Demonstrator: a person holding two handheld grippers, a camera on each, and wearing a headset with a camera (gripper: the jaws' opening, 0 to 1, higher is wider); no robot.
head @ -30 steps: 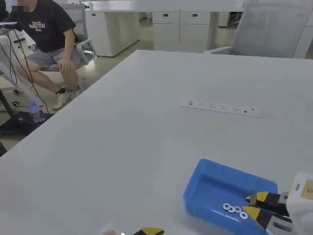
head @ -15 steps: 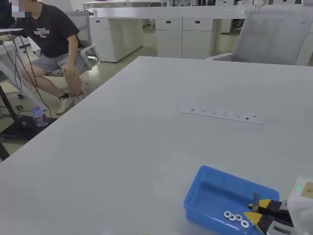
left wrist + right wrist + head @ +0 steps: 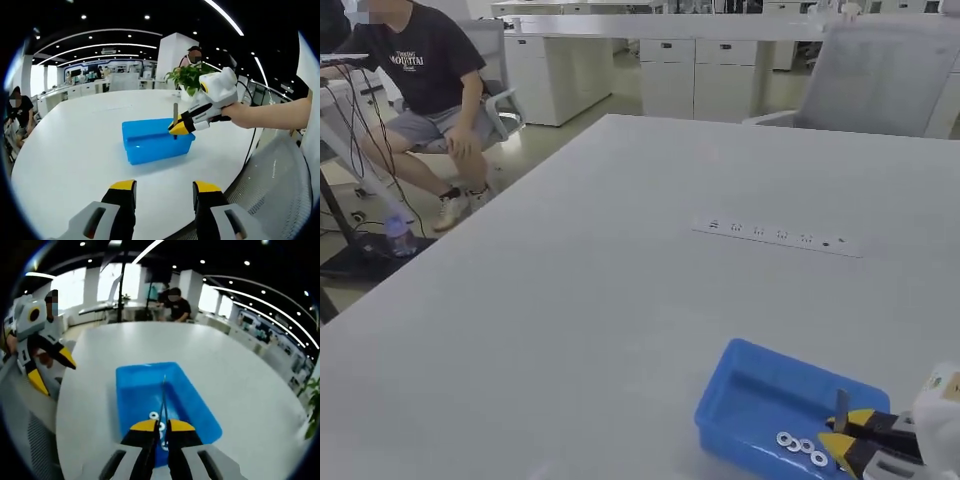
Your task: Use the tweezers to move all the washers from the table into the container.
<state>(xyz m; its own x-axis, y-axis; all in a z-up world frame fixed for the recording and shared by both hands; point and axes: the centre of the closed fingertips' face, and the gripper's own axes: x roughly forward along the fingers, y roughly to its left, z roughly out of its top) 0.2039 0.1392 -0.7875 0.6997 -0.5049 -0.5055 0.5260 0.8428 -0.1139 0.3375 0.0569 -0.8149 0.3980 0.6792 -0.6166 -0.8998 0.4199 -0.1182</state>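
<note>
**Left gripper** (image 3: 165, 186): held near the front edge of the table (image 3: 570, 300), well apart from the container. Its jaws stand apart with nothing between them. A second ago one yellow tip showed at the bottom of the head view. The whole picture has slid since then, so put that down to your head, not your hand.

**Power strip** (image 3: 778, 237): flat on the table, well beyond the container.

**Container** (image 3: 750, 385): blue and shallow, on the near right of the table. It lies against the power strip as it did a second ago.

**Washers** (image 3: 802, 445): three in a close row on the container floor, near its front wall. Their place in the container has not changed over the last second.

**Tweezers** (image 3: 163, 395): gripped in your right gripper, with the prongs reaching forward over the container floor past the washers. The tips are too fine to show whether they carry anything.

**Right gripper** (image 3: 842, 428): jaws pressed together on the tweezers, over the container's near right corner. It has held that station for the past second.

**Reading:** nothing in the work has shifted, only your viewpoint. Every washer you can see already lies in the container. Sweep your head across the table for strays before calling it finished.
</note>
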